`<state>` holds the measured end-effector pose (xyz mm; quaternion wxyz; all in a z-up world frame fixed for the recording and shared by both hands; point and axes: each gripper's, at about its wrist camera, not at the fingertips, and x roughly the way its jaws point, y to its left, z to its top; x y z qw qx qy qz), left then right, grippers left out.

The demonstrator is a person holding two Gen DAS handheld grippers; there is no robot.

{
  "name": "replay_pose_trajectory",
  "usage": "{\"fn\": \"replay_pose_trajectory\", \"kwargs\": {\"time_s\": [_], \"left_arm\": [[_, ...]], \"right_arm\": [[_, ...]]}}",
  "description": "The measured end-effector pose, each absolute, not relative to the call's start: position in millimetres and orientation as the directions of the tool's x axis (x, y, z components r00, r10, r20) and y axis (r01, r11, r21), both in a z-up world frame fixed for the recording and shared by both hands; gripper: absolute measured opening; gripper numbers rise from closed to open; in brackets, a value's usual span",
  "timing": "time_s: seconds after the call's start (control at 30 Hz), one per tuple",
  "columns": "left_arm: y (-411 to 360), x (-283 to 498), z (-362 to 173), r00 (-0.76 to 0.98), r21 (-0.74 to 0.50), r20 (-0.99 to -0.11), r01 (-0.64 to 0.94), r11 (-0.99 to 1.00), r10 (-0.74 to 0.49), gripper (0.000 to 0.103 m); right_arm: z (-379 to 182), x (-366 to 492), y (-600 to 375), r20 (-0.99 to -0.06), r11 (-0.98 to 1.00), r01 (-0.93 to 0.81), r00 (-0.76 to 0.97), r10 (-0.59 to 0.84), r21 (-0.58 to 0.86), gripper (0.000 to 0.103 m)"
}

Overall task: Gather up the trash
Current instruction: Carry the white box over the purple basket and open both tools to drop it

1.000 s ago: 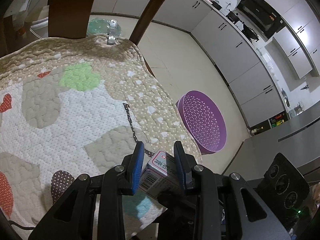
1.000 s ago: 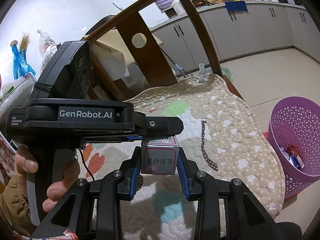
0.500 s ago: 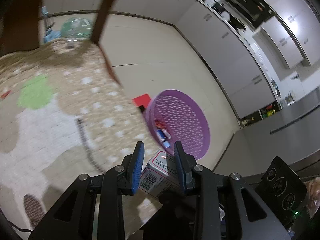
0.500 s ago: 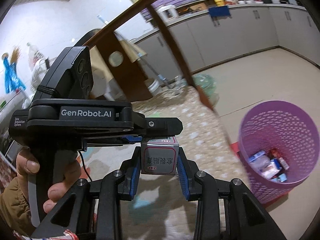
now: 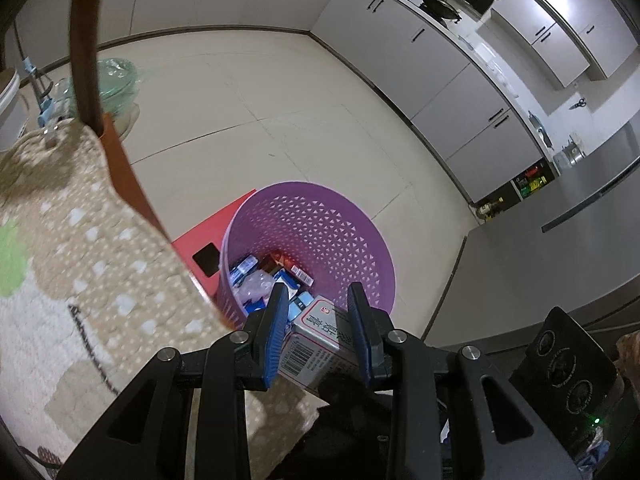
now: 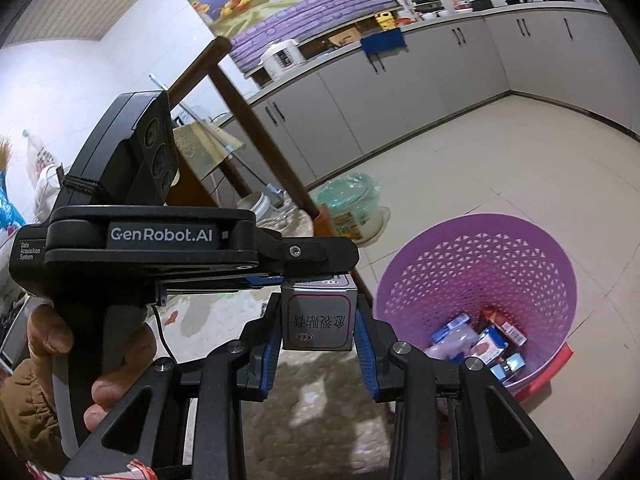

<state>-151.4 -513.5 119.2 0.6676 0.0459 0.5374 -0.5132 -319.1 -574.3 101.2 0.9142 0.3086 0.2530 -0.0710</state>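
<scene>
Kitchen tiles hold purple basket; both tools grip one carton.

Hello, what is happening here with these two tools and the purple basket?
A person is collecting trash. Both the left gripper and the right gripper are shut on one small grey box, held over the edge of the quilted table cover. The purple basket on the floor already holds several packets; the box is not dropped yet.

Perforated glossy plastic basket; quilted cloth cover; cardboard box.
</scene>
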Motion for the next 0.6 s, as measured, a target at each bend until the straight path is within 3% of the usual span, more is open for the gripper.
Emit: {"fn": "replay_pose_trajectory", "kwargs": {"time_s": [0.6], "left_arm": [[-588, -144, 96, -0.162, -0.476, -0.797, 0.761, 0.44, -0.582, 0.029]], "right_arm": [[84, -322, -617, -0.515, 0.741, 0.408, 0.852, -0.098, 0.533, 0.036]]}}
